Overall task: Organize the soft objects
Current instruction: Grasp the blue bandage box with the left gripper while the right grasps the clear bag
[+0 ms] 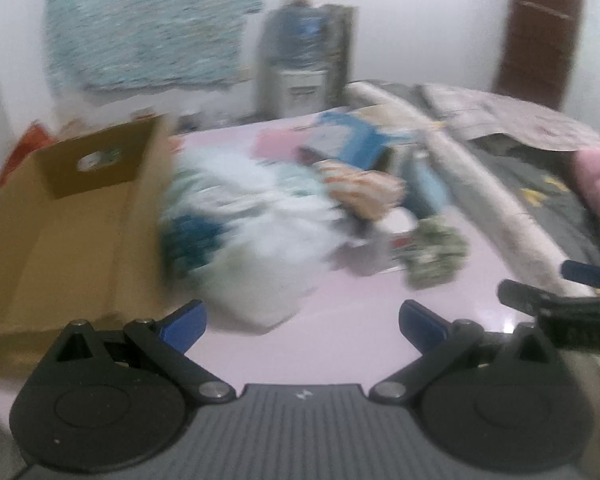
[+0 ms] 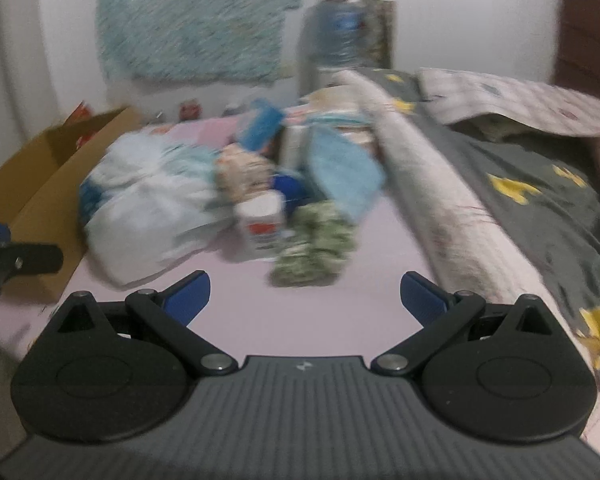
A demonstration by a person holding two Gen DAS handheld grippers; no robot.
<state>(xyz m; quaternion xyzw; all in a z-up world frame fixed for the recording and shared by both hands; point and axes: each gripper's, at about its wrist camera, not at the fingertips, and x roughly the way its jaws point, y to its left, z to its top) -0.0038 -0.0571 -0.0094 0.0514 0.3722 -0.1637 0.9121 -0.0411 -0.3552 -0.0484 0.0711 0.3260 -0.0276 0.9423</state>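
Note:
A blurred heap of soft things lies on the pink sheet (image 1: 300, 344): a white-and-blue bundle (image 1: 244, 220) (image 2: 148, 208), a green patterned cloth (image 1: 432, 252) (image 2: 312, 244), a peach patterned piece (image 1: 360, 188) (image 2: 244, 172) and light blue cloth (image 2: 340, 168). An open cardboard box (image 1: 72, 232) (image 2: 40, 184) stands at the left. My left gripper (image 1: 302, 320) is open and empty, short of the white bundle. My right gripper (image 2: 304, 296) is open and empty, just short of the green cloth. The right gripper's fingertip shows at the left view's right edge (image 1: 540, 300).
A white bottle with a red label (image 2: 262, 224) stands in the heap. A rolled grey-pink blanket (image 2: 432, 192) and a dark quilt with yellow shapes (image 2: 540, 200) lie to the right. A water dispenser (image 1: 308, 56) stands at the back wall.

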